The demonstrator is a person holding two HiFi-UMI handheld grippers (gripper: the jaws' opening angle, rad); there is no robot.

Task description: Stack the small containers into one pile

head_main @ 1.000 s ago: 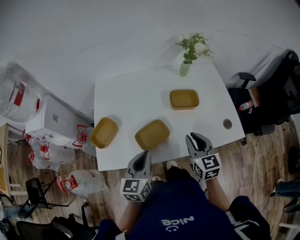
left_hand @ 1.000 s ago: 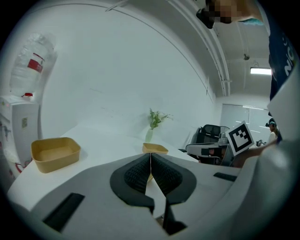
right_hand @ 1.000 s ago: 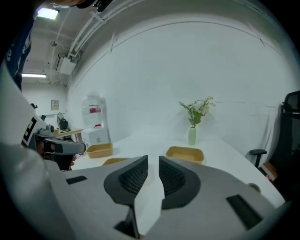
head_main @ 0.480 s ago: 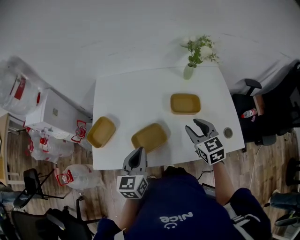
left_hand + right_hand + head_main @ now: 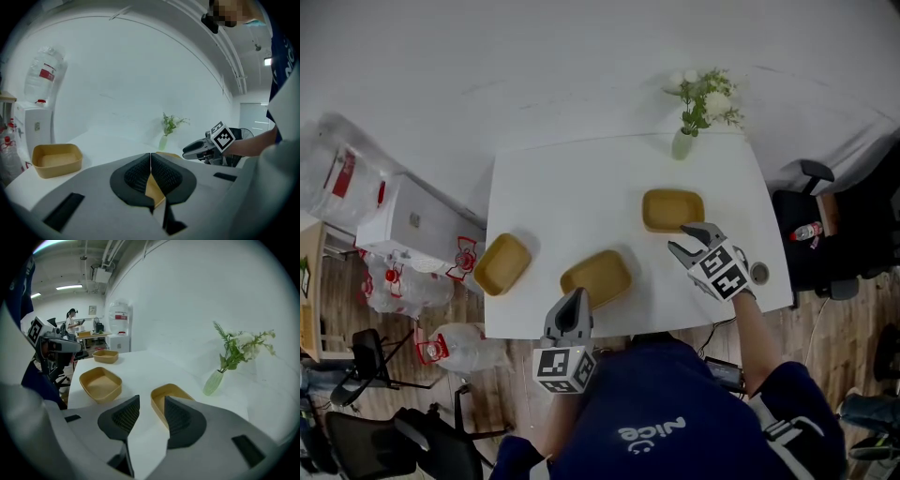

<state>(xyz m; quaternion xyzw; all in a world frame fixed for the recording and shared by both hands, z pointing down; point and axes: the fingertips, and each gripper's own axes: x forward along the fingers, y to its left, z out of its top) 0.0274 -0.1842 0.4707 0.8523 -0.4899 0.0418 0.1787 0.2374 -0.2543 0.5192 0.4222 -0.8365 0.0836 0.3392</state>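
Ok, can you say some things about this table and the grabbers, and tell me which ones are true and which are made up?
1. Three tan containers sit on the white table. True.
2. The containers are already stacked in one pile. False: all three lie apart, none inside another.
3. The right gripper has open jaws. True: they have just opened, and nothing is pinched between them.
4. The left gripper holds a container. False: its jaws are together with nothing in them.
5. The vase of flowers has tipped over. False: it stands upright at the table's far edge.
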